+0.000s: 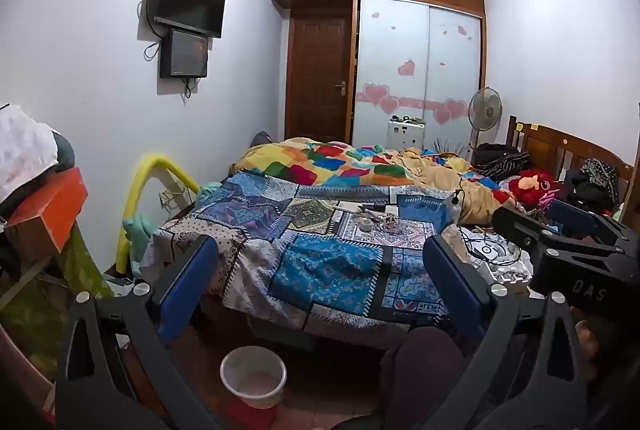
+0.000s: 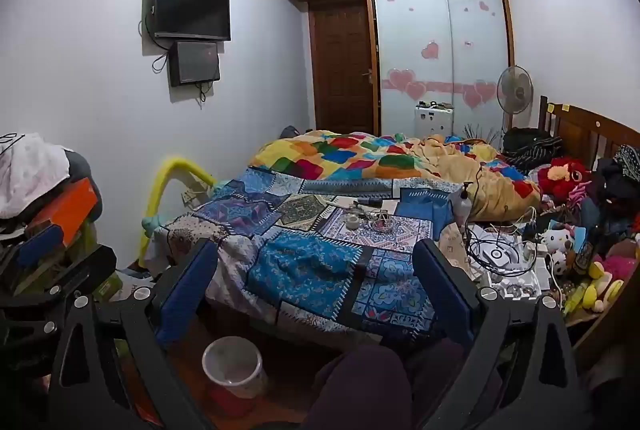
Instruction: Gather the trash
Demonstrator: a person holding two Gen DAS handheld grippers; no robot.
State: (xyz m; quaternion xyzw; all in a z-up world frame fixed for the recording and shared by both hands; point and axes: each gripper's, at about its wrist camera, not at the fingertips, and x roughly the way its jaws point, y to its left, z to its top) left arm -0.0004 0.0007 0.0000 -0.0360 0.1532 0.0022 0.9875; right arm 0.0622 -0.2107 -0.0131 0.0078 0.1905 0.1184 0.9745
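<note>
- the left gripper (image 1: pixel 320 282) hung over the near edge of the bed (image 1: pixel 328 262), its blue-padded jaws spread wide with nothing between them.
- the right gripper (image 2: pixel 320 282) was likewise agape and empty, just right of the left one.
- a white bin (image 1: pixel 253 376) stood on the floor near the bed's foot, low and left of centre.
- small litter, including a tape roll (image 2: pixel 353 221), lay mid-bed, well beyond both grippers.

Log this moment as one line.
phase: start | left tool: open, empty | right tool: open, empty | round white plastic bin: on floor by bed | small clutter on patchwork quilt: untouched
</note>
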